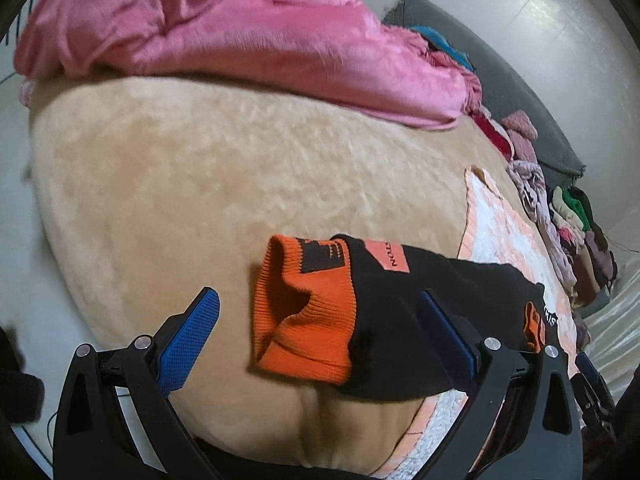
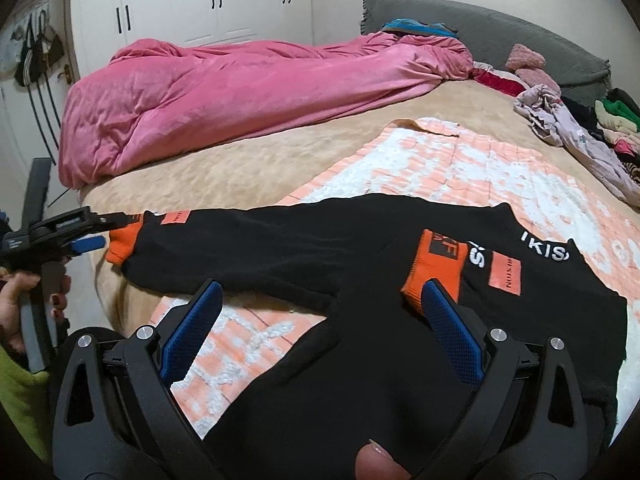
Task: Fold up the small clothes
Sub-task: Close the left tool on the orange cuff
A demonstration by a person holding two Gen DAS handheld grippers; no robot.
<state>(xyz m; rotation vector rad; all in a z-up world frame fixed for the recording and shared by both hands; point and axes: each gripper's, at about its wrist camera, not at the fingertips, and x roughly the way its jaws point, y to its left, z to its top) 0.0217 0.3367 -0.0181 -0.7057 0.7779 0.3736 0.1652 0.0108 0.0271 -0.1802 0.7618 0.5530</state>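
Note:
A small black sweater [image 2: 312, 248] with orange cuffs lies on a peach-and-white quilted mat [image 2: 460, 168] on the bed. One sleeve is folded across the body, its orange cuff [image 2: 434, 270] by my right gripper [image 2: 320, 308], which is open above the sweater's lower part. The other sleeve stretches left. Its orange cuff [image 1: 304, 304] lies between the open fingers of my left gripper [image 1: 320, 320], which also shows in the right wrist view [image 2: 100, 232] at the cuff. The jaws stand wide apart around the cuff.
A pink duvet [image 2: 240, 96] is heaped along the far side of the beige bed [image 1: 180, 168]. A pile of loose clothes [image 2: 580, 120] lies at the right by the grey headboard [image 2: 500, 28]. White wardrobes [image 2: 192, 4] stand behind.

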